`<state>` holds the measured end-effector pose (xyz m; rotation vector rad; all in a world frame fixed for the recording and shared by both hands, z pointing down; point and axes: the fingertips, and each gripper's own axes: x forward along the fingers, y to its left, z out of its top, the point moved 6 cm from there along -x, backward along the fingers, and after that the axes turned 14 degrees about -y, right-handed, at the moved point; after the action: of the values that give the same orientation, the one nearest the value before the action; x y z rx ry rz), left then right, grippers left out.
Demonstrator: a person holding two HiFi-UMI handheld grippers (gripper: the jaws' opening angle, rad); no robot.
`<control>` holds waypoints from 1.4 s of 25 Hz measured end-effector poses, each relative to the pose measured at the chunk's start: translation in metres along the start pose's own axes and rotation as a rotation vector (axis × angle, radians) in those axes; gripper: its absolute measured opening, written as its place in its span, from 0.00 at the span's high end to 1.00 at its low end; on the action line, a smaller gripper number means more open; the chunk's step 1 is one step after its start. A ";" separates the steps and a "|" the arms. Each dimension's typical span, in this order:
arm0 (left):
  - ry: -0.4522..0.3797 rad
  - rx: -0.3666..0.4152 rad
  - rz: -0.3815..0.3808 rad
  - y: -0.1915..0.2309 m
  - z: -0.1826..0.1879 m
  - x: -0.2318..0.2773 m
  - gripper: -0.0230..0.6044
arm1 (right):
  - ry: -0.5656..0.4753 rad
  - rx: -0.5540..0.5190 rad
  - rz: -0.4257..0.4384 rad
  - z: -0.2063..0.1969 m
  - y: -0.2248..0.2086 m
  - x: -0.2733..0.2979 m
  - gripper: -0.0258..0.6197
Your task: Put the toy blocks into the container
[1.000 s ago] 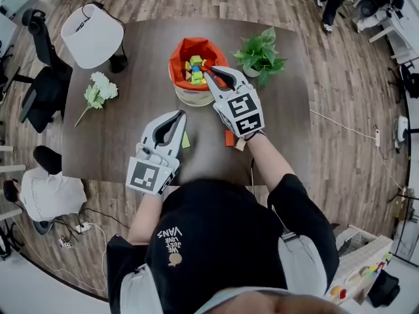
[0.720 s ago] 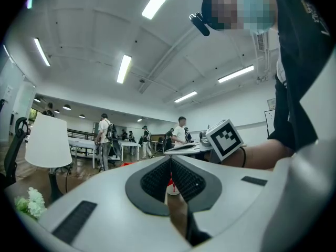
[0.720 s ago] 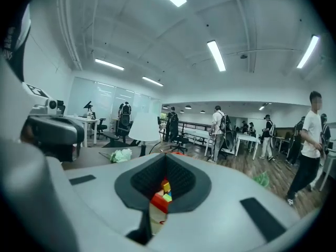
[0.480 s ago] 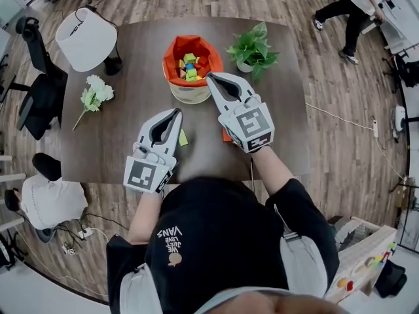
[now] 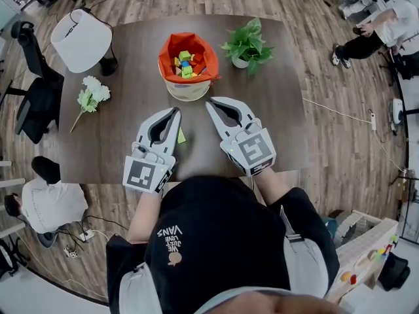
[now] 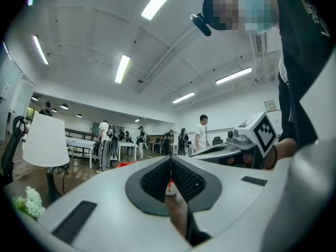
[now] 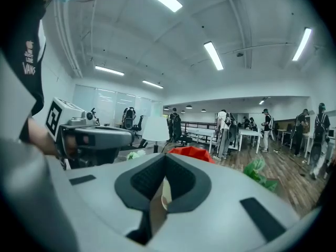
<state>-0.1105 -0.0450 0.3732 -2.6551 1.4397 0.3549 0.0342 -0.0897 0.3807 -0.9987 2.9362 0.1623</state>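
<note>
The container point(image 5: 188, 87), a pale tub lined in orange, stands at the far middle of the brown table point(image 5: 131, 51) with several coloured blocks point(image 5: 185, 64) inside. A yellow-green block point(image 5: 181, 136) lies on the table beside my left gripper point(image 5: 177, 112), whose jaws are shut and empty. My right gripper point(image 5: 211, 103) is just right of it, short of the container, also shut with nothing between the tips. Its body hides the table beneath it. In the right gripper view, the jaws point(image 7: 164, 159) meet and the orange lining point(image 7: 191, 152) shows beyond them. The left gripper view also shows its jaws point(image 6: 170, 159) meeting.
A potted green plant point(image 5: 247, 44) stands right of the container. A white lamp point(image 5: 82, 39) and a bunch of white flowers point(image 5: 91, 95) are on the table's left side. Office chairs point(image 5: 36, 103) stand off the left edge, and people are around the room.
My right gripper has drawn back from over the container towards me and has closed. The orange block near the front edge is now hidden under it. The left gripper has stayed put.
</note>
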 end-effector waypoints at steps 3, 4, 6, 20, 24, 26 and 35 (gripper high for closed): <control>0.000 -0.003 -0.004 -0.002 -0.001 -0.001 0.94 | 0.005 0.014 -0.004 -0.004 0.006 -0.005 0.93; 0.002 -0.005 -0.004 -0.002 -0.002 -0.002 0.94 | 0.008 0.017 -0.005 -0.006 0.008 -0.006 0.93; 0.005 -0.009 -0.003 -0.003 -0.002 -0.004 0.94 | 0.019 0.021 -0.007 -0.009 0.012 -0.009 0.93; 0.044 0.009 0.004 -0.006 -0.004 -0.010 0.95 | 0.024 0.026 -0.004 -0.009 0.019 -0.012 0.93; 0.028 -0.002 0.015 -0.005 -0.002 -0.012 0.95 | 0.017 0.030 -0.004 -0.007 0.019 -0.013 0.93; 0.022 -0.004 0.020 -0.004 -0.002 -0.013 0.95 | 0.019 0.029 -0.004 -0.007 0.019 -0.014 0.93; 0.004 -0.006 0.036 -0.005 0.001 -0.016 0.95 | -0.008 0.040 0.024 -0.003 0.022 -0.011 0.93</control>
<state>-0.1153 -0.0290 0.3758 -2.6381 1.4921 0.3580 0.0298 -0.0663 0.3859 -0.9560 2.9327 0.1076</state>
